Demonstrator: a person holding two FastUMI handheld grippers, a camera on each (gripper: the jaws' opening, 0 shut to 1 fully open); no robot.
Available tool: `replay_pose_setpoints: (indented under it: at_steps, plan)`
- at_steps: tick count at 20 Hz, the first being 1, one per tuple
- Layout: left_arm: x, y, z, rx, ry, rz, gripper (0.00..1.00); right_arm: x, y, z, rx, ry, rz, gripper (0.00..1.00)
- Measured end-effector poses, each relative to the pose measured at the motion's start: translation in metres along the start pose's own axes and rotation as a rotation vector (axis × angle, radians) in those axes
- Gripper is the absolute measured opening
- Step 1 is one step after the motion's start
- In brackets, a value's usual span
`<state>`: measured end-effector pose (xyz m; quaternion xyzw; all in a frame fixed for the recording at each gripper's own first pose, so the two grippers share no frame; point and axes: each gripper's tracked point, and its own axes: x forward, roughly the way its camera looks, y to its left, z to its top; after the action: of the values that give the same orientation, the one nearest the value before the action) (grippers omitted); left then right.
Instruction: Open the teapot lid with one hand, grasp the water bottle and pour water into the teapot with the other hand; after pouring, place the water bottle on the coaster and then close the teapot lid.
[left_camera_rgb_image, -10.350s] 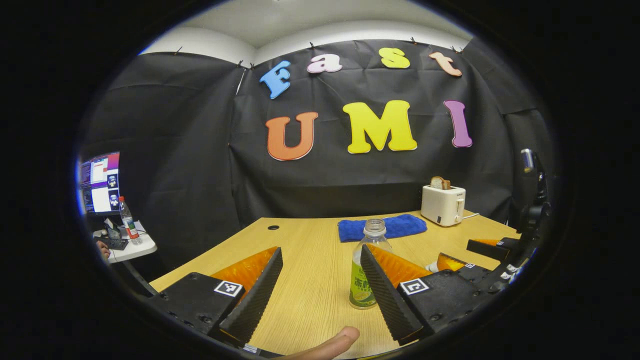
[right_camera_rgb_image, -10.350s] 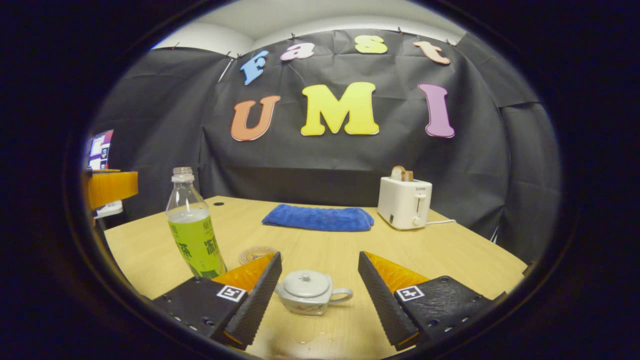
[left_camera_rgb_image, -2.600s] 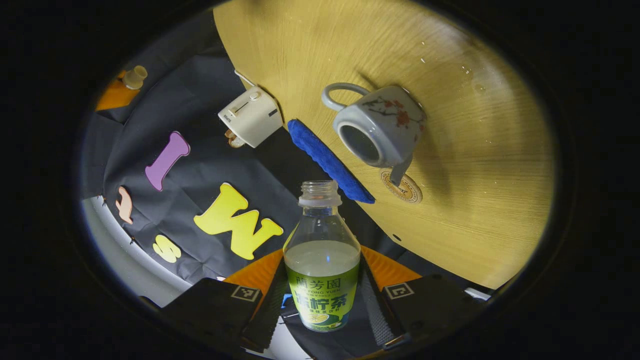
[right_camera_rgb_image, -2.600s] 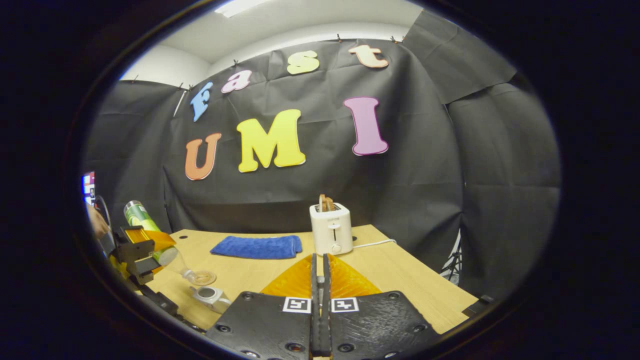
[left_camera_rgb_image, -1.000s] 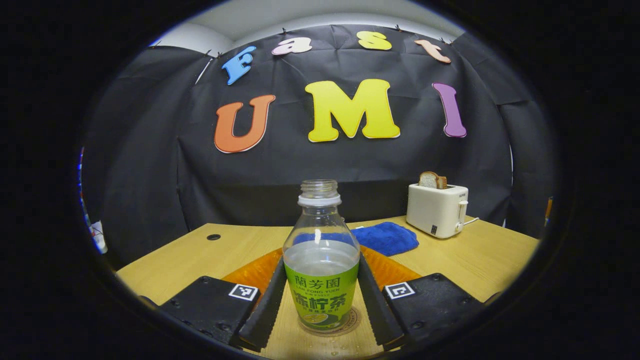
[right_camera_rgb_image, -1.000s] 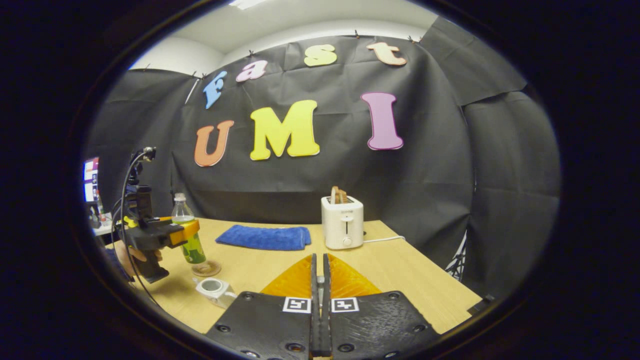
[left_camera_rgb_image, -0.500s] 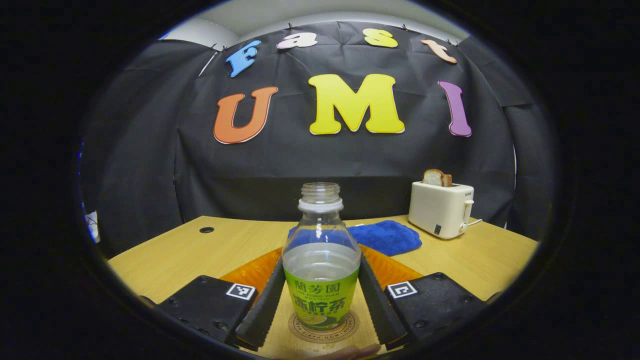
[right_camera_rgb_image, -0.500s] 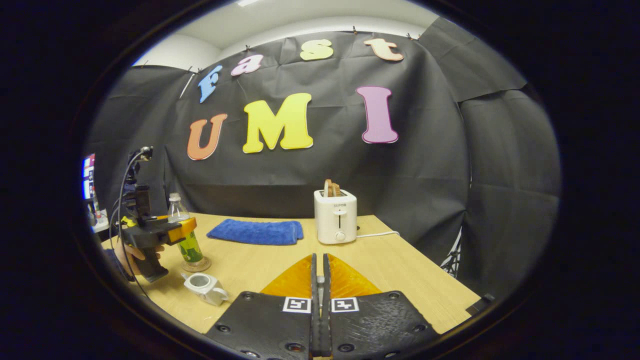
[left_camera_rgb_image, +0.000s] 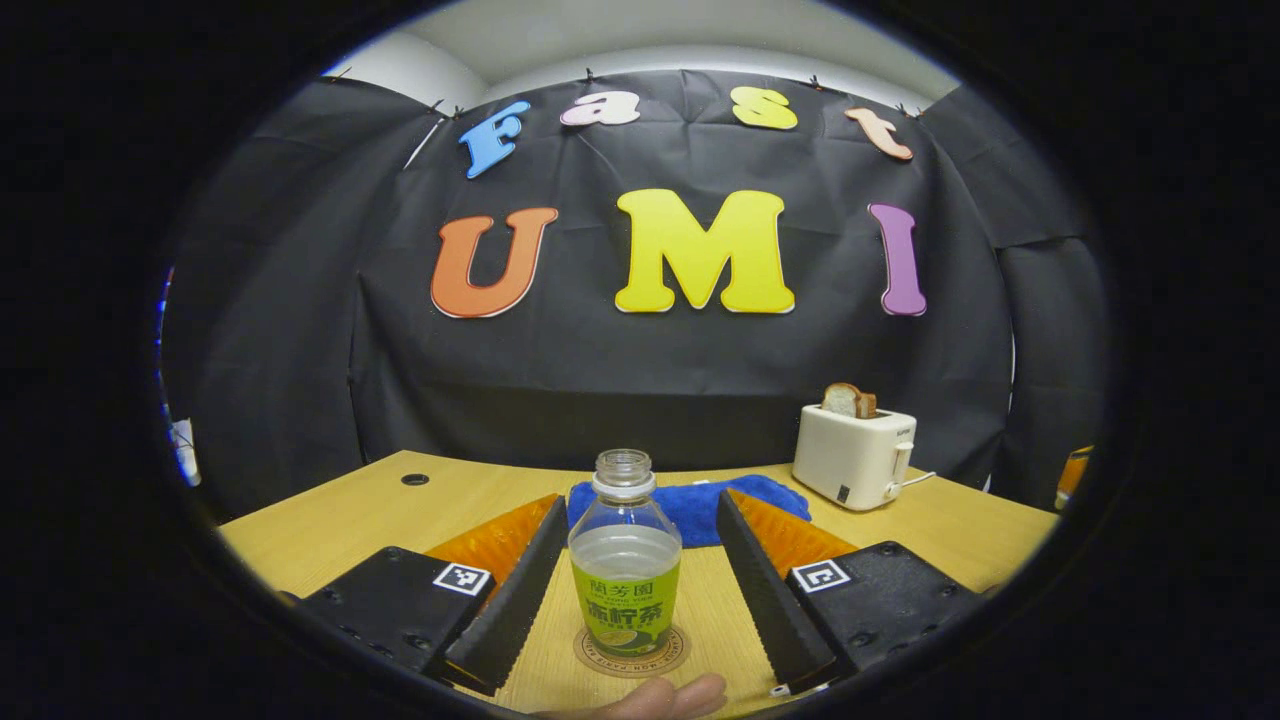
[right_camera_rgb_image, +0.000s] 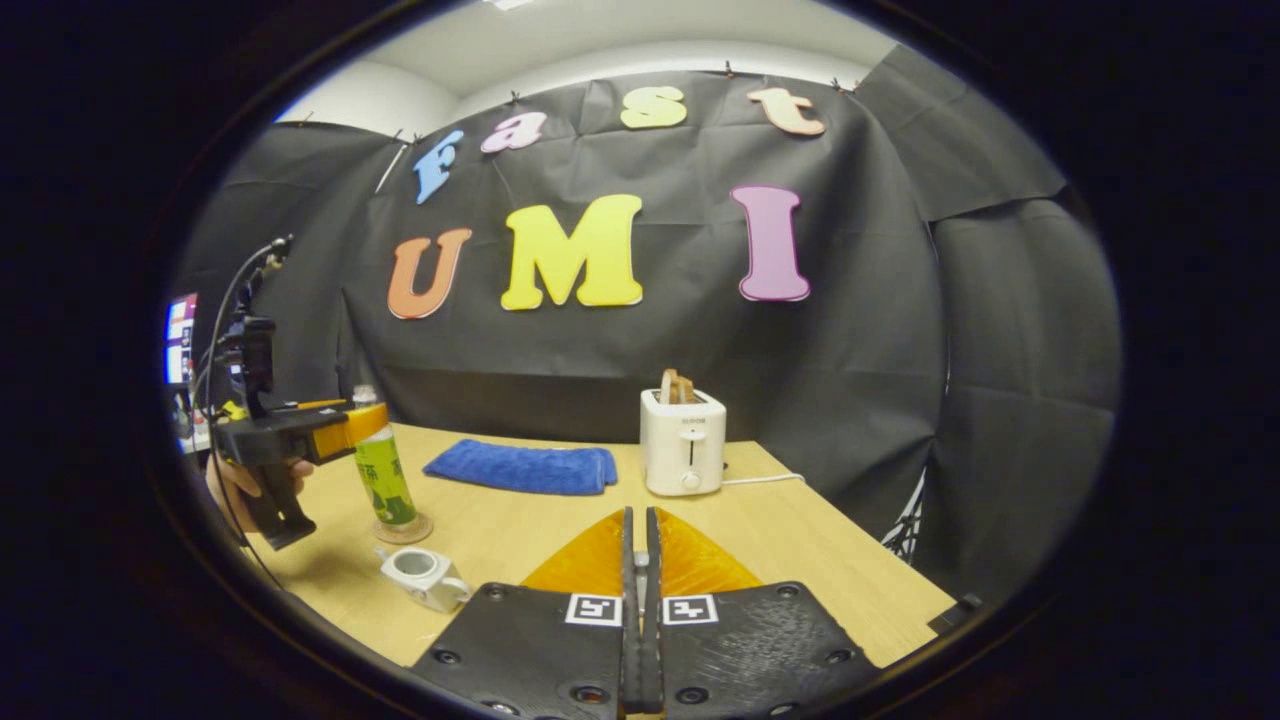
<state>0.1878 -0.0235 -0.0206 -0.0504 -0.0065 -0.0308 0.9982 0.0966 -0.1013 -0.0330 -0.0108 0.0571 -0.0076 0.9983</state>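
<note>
- Now the water bottle (left_camera_rgb_image: 625, 575) is seen standing upright on the coaster (left_camera_rgb_image: 631, 652), and the jaws of the left gripper (left_camera_rgb_image: 632, 590) are spread to either side of it with a clear gap on both flanks; half a second ago they were clamped against its label.
- The bottle is thus judged to be released, and the placing step is taken as done.
- In the right gripper view, the left gripper (right_camera_rgb_image: 300, 432) is seen drawn slightly back from the bottle (right_camera_rgb_image: 381, 482), which is left on its coaster (right_camera_rgb_image: 401, 528) near the left edge of the worktop (right_camera_rgb_image: 800, 560).
- The teapot (right_camera_rgb_image: 424, 576) is seen just in front of the coaster, apart from it, with its mouth uncovered; the lid is not yet set back on.
- The jaws of the right gripper (right_camera_rgb_image: 640, 620) are pressed together as in the earlier frames; whether the lid is pinched between them cannot be told, since the tips are hidden.
- 1 step is judged to remain: the lid is to be carried over the open mouth of the teapot and seated.
- A blue towel (right_camera_rgb_image: 520, 468) and a toaster (right_camera_rgb_image: 683, 456) are seen farther back, well apart from the teapot.
- A fingertip (left_camera_rgb_image: 660, 697) is glimpsed at the bottom edge of the left gripper view.
</note>
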Motion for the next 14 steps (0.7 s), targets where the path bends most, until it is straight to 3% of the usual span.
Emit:
replay_pose_setpoints:
  at_steps: [4, 10, 14]
  plan:
    - [-0.030, 0.017, 0.021, -0.004, -0.037, 0.021, 0.93, -0.004, 0.024, 0.000, -0.030, -0.007, 0.032, 0.01]
    - [-0.076, 0.051, 0.009, 0.003, 0.014, 0.096, 0.94, -0.002, 0.073, -0.012, -0.010, 0.012, 0.123, 0.00]
    - [-0.097, 0.059, -0.007, -0.015, 0.021, 0.075, 0.93, 0.004, 0.110, -0.015, 0.002, 0.016, 0.211, 0.00]
